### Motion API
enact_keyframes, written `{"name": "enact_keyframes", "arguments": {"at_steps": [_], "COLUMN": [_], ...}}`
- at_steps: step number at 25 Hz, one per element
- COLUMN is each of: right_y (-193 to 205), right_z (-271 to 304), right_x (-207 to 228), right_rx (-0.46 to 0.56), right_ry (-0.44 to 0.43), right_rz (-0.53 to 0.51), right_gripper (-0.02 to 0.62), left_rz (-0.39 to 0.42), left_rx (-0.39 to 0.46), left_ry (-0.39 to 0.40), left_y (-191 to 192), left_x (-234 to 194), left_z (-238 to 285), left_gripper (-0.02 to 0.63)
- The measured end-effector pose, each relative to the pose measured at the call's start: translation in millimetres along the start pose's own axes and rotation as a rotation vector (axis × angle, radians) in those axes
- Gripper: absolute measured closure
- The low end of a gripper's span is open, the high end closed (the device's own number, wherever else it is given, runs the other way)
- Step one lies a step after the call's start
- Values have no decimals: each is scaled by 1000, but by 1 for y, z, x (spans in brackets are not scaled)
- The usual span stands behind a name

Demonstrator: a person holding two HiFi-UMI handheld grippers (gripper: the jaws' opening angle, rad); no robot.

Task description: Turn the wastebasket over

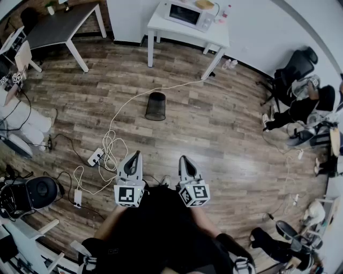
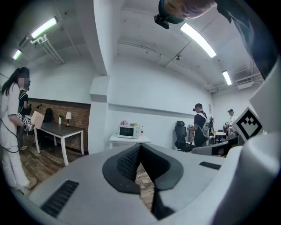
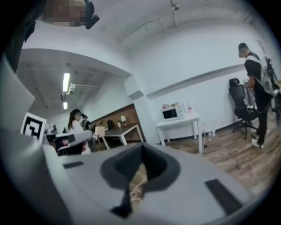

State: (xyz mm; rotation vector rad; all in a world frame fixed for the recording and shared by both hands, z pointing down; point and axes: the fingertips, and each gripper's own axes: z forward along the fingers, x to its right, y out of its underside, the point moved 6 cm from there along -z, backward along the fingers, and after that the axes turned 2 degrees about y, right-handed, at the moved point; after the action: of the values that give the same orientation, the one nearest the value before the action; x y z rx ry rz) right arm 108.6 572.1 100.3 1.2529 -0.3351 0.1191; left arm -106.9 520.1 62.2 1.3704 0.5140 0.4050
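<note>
The left gripper [image 1: 136,155] and right gripper [image 1: 184,159] had pale grey shells and black ribbed pads [image 2: 127,163]; behind each claw sat a white cube [image 1: 129,195] with black square markers. The person wore a black top [image 1: 161,230].

Head view: looking steeply down from above onto wood floor [image 1: 225,128], left gripper [image 1: 136,154] and right gripper [image 1: 183,159] close beneath the lens, jaws pointing away toward a distant white table [image 1: 214,36] carrying a microwave [image 1: 185,14]. Left gripper view: set just behind its jaws, facing nearly level along them, microwave small, above and left of the tips. Right gripper view: likewise, microwave above and right of the tips. Overlapping on that table.
</note>
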Motion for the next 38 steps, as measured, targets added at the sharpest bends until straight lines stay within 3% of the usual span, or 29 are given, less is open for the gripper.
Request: {"name": "enact_keyframes", "arguments": {"at_steps": [16, 31, 38], "right_y": [0, 26, 37], "right_z": [6, 32, 46], "right_x": [-19, -83, -98], "right_rx": [19, -6, -15], "right_ry": [-6, 80, 113], "right_rz": [12, 5, 13], "right_gripper": [563, 563, 563], "left_rz": [-7, -75, -49], "left_rx": [7, -44, -46], "left_ry": [31, 70, 92], "left_y": [2, 11, 15], "left_x": [-18, -93, -124], "left_z": [-4, -30, -31], "left_gripper": [572, 572, 572]}}
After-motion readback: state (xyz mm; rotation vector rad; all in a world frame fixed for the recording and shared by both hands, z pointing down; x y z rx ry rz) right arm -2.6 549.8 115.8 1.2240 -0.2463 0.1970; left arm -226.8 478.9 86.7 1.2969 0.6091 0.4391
